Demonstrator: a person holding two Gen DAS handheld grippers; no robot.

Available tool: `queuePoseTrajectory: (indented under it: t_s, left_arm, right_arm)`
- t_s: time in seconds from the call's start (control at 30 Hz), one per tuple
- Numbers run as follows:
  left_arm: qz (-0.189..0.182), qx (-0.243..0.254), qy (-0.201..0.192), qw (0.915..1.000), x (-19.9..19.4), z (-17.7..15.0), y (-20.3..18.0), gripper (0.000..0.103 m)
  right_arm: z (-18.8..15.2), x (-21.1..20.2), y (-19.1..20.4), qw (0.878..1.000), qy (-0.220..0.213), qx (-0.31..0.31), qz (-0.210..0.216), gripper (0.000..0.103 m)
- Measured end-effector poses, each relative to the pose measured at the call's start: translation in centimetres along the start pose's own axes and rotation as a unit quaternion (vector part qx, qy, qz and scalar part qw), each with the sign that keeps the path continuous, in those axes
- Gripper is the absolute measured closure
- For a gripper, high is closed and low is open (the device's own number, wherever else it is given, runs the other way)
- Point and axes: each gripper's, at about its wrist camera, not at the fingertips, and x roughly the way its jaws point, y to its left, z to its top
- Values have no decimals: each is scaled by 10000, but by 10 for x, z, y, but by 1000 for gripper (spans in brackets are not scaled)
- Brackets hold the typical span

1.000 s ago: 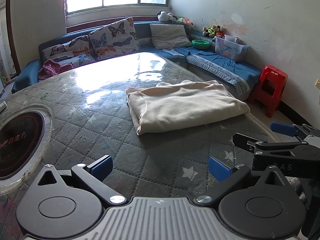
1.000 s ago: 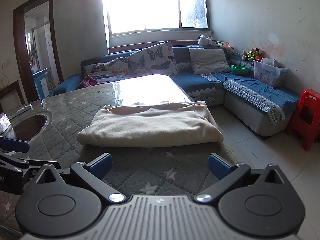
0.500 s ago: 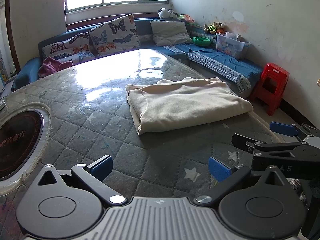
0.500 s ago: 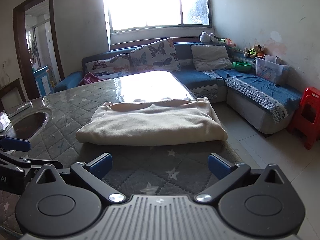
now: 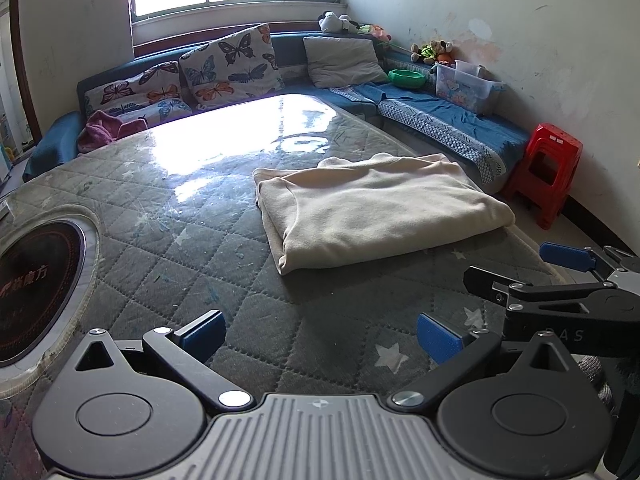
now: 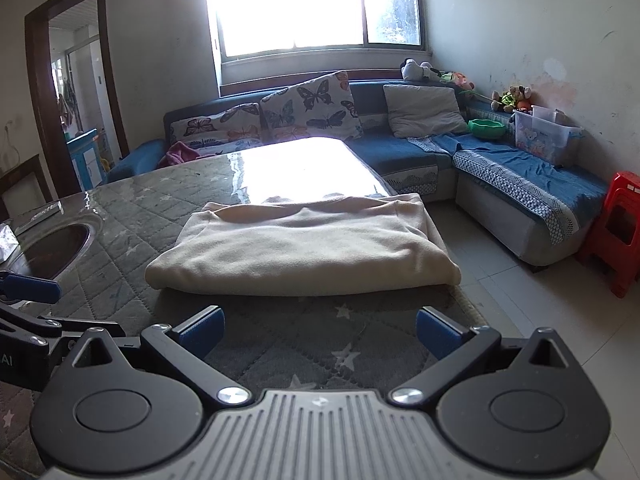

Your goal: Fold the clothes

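Observation:
A cream garment [image 5: 376, 208] lies folded into a thick rectangle on the quilted grey table [image 5: 168, 240], near its right edge. The right wrist view has the same cream garment [image 6: 304, 252] straight ahead. My left gripper [image 5: 320, 334] hovers open over the table, short of the garment, with nothing between its blue pads. My right gripper [image 6: 320, 330] is open too, a little before the garment's near fold. From the left wrist view the right gripper [image 5: 520, 264] shows at the right edge, beside the table corner.
A round dark cooktop [image 5: 36, 280] is set into the table at the left. A blue corner sofa [image 6: 500, 168] with butterfly cushions [image 6: 312, 104] runs behind and to the right. A red plastic stool [image 5: 548, 168] stands on the floor by the wall.
Both grippers have drifted slightly, so the garment sits a touch lower in both views. The garment itself has not moved, and both grippers stay open.

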Motion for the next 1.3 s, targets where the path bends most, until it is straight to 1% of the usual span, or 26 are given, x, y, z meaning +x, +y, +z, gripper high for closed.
queuePoseTrajectory:
  t_s: [0.7, 1.3]
  left_arm:
    - [44, -39, 144, 9999, 16, 8, 2, 0]
    - [88, -72, 188, 9998, 24, 12, 3, 0]
  right_arm:
    - [6, 17, -2, 9999, 111, -28, 53, 0]
    - [9, 28, -2, 9998, 180, -28, 122, 0]
